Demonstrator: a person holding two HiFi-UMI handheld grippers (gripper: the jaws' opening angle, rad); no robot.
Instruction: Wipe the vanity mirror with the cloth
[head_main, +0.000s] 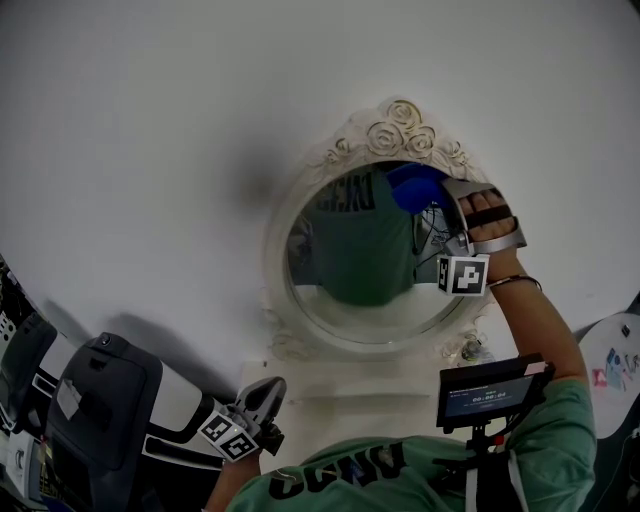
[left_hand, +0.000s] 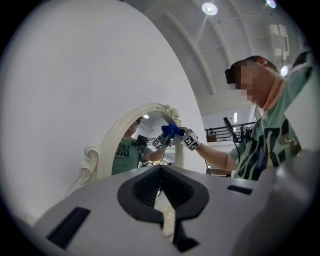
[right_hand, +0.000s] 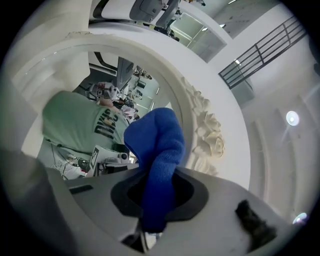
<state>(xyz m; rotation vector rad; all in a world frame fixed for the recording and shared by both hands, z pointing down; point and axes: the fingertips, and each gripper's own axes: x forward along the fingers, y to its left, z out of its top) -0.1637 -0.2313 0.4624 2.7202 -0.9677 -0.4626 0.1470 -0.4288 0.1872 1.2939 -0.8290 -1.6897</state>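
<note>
An oval vanity mirror (head_main: 350, 250) in an ornate white frame (head_main: 400, 125) with carved roses stands against a white wall. My right gripper (head_main: 447, 200) is shut on a blue cloth (head_main: 412, 185) and holds it against the glass at the upper right, just under the roses. In the right gripper view the cloth (right_hand: 157, 150) bulges out from between the jaws, with the frame (right_hand: 207, 130) close beside it. My left gripper (head_main: 265, 395) hangs low at the front left, away from the mirror, jaws together and empty. The left gripper view shows the mirror (left_hand: 130, 150) and cloth (left_hand: 171, 130) from the side.
The mirror rests on a white stand (head_main: 350, 385). A black and white machine (head_main: 100, 400) sits at the lower left. A small screen (head_main: 490, 392) is mounted at the person's chest. A round white surface (head_main: 615, 360) with small items lies at the right edge.
</note>
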